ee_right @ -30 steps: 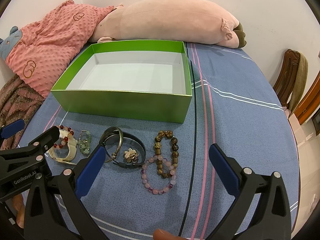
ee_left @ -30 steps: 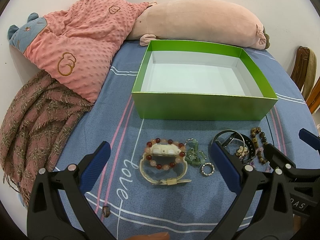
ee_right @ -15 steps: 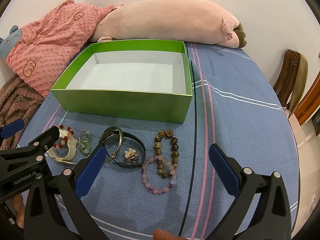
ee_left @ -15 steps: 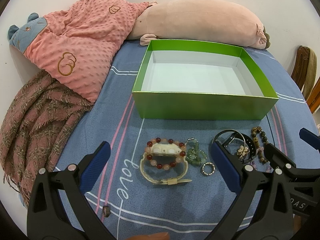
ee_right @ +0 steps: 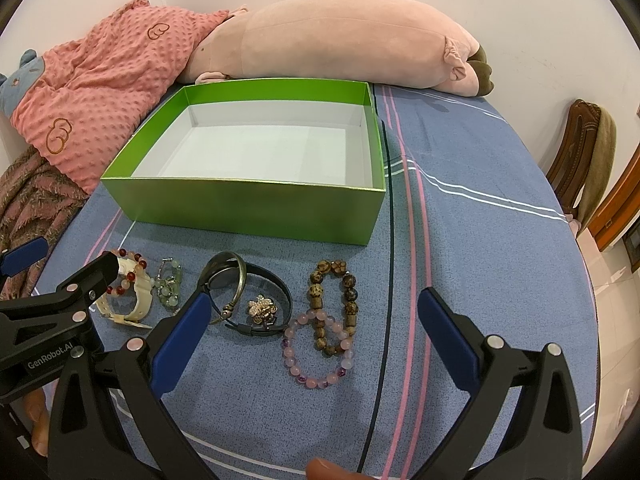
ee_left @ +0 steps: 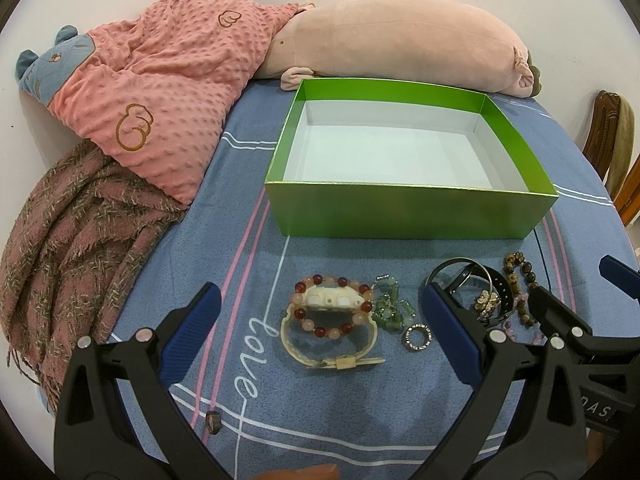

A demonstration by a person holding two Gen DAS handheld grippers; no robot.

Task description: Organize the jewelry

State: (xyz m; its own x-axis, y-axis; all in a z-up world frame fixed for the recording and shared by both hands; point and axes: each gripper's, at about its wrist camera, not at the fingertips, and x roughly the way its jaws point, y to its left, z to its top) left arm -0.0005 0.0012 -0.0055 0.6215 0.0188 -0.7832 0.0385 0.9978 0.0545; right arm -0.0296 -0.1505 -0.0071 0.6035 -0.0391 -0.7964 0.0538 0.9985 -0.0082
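Observation:
An empty green box (ee_left: 412, 213) (ee_right: 256, 210) with a white floor stands on the blue bedsheet. In front of it lies a row of jewelry: a cream watch (ee_left: 329, 344) with a red and pink bead bracelet (ee_left: 332, 305) on it, a green bead piece (ee_left: 390, 310), a small sparkly ring (ee_left: 418, 337), a metal bangle (ee_right: 226, 286), a black band with a flower charm (ee_right: 262, 308), a brown bead bracelet (ee_right: 334, 304) and a pink bead bracelet (ee_right: 316, 350). My left gripper (ee_left: 320, 328) hovers open over the watch. My right gripper (ee_right: 314, 330) hovers open over the bead bracelets.
A pink plush toy (ee_left: 400, 50) and a pink dotted pillow (ee_left: 160, 92) lie behind the box. A brown knitted blanket (ee_left: 68, 240) is heaped at the left. A small dark ring (ee_left: 213, 422) lies near the front. A wooden chair (ee_right: 584, 152) stands beyond the right edge.
Both views have shifted very slightly; the jewelry and the box lie as before and both grippers stay open.

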